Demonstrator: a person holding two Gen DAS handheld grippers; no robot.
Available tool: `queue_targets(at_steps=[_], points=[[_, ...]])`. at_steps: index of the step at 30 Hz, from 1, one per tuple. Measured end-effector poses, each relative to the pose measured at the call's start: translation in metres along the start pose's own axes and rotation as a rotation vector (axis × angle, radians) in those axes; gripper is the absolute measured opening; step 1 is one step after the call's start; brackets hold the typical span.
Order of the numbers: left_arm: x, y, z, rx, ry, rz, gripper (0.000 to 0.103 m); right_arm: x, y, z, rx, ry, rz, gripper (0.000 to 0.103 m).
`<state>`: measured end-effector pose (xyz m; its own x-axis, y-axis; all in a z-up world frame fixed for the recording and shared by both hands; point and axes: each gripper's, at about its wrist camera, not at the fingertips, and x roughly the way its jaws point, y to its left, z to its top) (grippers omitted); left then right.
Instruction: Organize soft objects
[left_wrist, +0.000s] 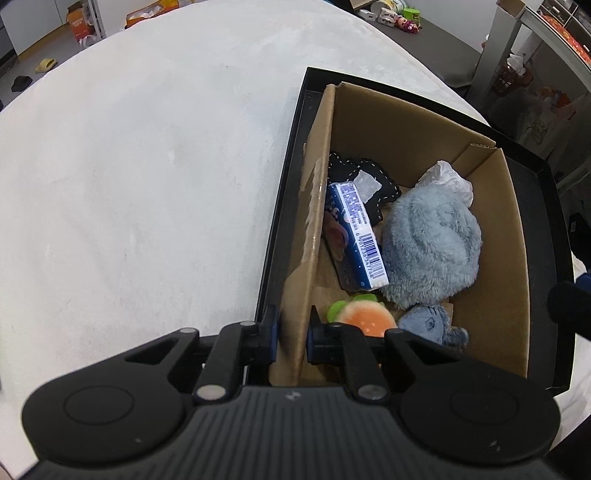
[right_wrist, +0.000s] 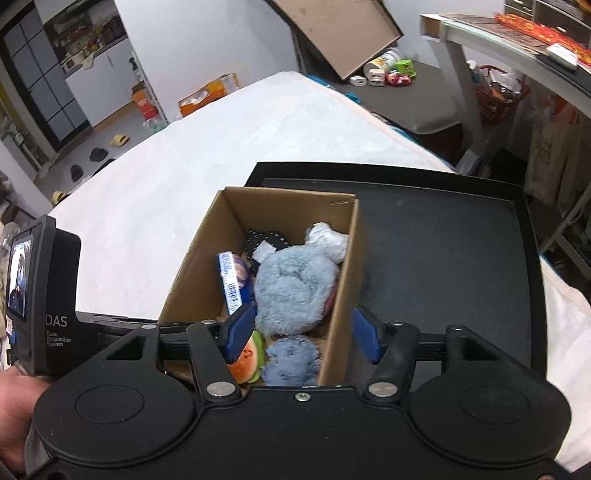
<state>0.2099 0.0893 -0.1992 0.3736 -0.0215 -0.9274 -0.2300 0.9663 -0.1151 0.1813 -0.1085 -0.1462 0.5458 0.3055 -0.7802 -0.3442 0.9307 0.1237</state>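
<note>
A cardboard box (left_wrist: 491, 229) (right_wrist: 199, 280) stands in a black tray (left_wrist: 546, 206) (right_wrist: 443, 236) on a white bed. It holds a fluffy blue plush (left_wrist: 428, 243) (right_wrist: 291, 284), a smaller blue plush (left_wrist: 428, 321) (right_wrist: 291, 358), an orange burger toy (left_wrist: 365, 317) (right_wrist: 245, 360), a blue barcode packet (left_wrist: 358, 232) (right_wrist: 231, 280), a black stitched cloth (left_wrist: 354, 166) and crumpled white plastic (left_wrist: 447, 177) (right_wrist: 327, 242). My left gripper (left_wrist: 293, 332) is shut on the box's left wall. My right gripper (right_wrist: 301, 332) is open, straddling the box's right wall, one finger inside, one outside.
The white bed (left_wrist: 147, 166) (right_wrist: 221, 125) spreads left and beyond the tray. Toys and jars (right_wrist: 384, 70) lie on the floor beyond. A grey table with a red basket (right_wrist: 495, 92) stands at the right. Slippers (right_wrist: 120, 139) lie on the floor at the left.
</note>
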Motion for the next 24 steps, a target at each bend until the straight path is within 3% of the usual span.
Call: queue_targets(at_steps=[7, 10, 16, 20, 24], points=[[-0.003, -0.005, -0.001, 0.011, -0.008, 0.023, 0.016, -0.004, -0.011, -0.007, 0.037, -0.002, -0.007, 0.060], [-0.007, -0.010, 0.000, 0.032, -0.013, 0.029, 0.019, -0.007, -0.013, -0.008, 0.043, -0.010, -0.006, 0.067], [-0.024, -0.015, 0.002, 0.052, -0.033, 0.055, 0.037, -0.013, -0.022, -0.011, 0.044, -0.030, -0.011, 0.082], [-0.036, -0.019, 0.000, 0.064, -0.055, 0.065, 0.041, -0.020, -0.029, -0.021, 0.001, -0.064, -0.073, 0.083], [-0.045, -0.025, -0.004, 0.074, -0.065, 0.077, 0.041, -0.028, -0.045, -0.029, 0.017, -0.082, -0.032, 0.083]])
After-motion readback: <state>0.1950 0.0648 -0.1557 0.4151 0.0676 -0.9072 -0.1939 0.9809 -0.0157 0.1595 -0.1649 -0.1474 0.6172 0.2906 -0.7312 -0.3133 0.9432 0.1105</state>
